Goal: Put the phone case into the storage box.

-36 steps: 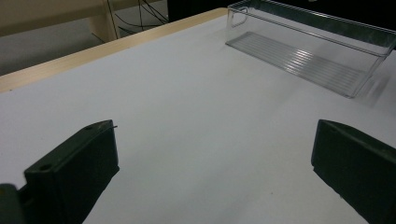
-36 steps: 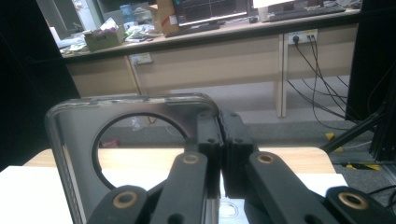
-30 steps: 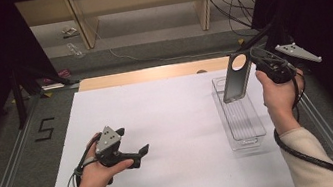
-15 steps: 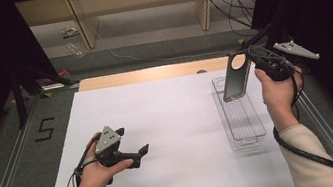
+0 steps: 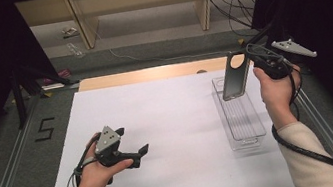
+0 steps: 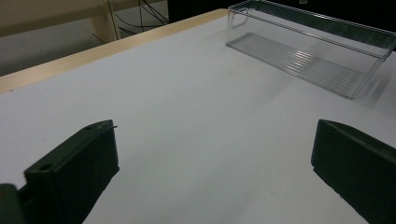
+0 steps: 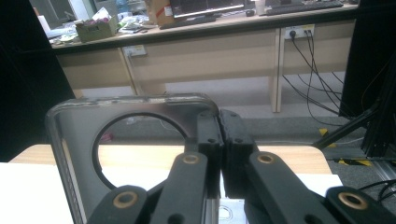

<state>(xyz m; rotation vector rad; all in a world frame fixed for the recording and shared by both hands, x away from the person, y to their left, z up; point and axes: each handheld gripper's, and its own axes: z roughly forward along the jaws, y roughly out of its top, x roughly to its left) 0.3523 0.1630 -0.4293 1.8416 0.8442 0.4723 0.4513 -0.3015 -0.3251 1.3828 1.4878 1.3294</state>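
Looking down in the high view: right gripper [image 5: 251, 66] pinching a thin dark-grey phone case with a round camera cutout [image 5: 234, 76], held upright above the far end of a clear ribbed plastic tray [image 5: 245, 126]; left gripper [image 5: 136, 154] resting low, released. A "5" marked beside the table.

Left gripper view: jaws spread wide over the white table sheet [image 6: 187, 121], nothing between.

Right gripper view: jaws clenched on the case's edge; probably light, flexible, slippery, best gripped at the rim. No brand readable.
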